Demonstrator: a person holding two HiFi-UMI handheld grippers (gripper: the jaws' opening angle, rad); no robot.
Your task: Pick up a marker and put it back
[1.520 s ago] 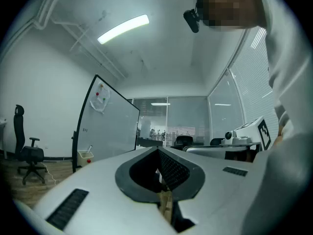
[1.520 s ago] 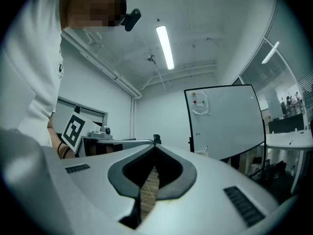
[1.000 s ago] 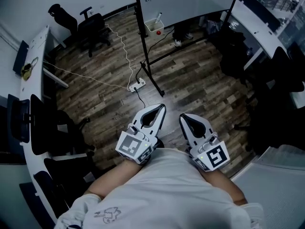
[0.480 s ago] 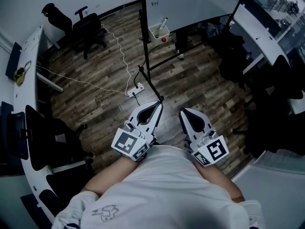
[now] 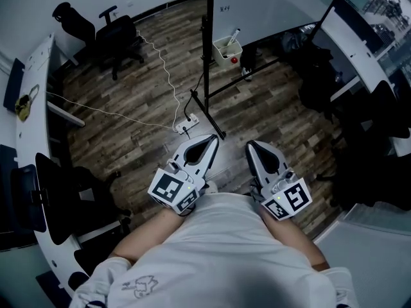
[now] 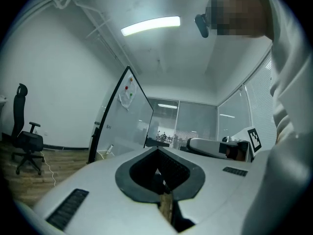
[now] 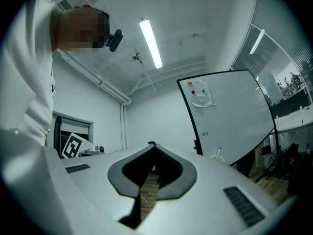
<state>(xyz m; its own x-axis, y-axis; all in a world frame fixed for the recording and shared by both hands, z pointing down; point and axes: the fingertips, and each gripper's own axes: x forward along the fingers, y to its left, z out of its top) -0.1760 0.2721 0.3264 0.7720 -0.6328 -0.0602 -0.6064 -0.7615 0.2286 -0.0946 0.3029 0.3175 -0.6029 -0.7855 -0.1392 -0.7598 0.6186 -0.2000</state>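
A marker [image 5: 235, 34] stands in a small white box [image 5: 225, 49] hung on the black whiteboard stand [image 5: 207, 56] across the wooden floor. Both grippers are held close to the person's torso, pointing toward the stand. My left gripper [image 5: 215, 138] is shut with nothing in it, and so is my right gripper [image 5: 249, 144]. In the left gripper view the whiteboard [image 6: 122, 119] and the box [image 6: 104, 153] lie far beyond the closed tips [image 6: 156, 149]. The right gripper view shows the whiteboard [image 7: 230, 111] and the marker [image 7: 218, 152] far beyond its closed tips [image 7: 150, 144].
A power strip [image 5: 186, 125] with a white cable lies on the floor just ahead of the grippers. Black office chairs [image 5: 122, 31] stand at the back left. Curved white desks run along the left [image 5: 35, 114] and right [image 5: 359, 47]. Dark bags [image 5: 314, 69] sit at the right.
The head view has shifted, so the whiteboard stand and the marker box now sit further right and lower in view. Both grippers stay shut near the torso.
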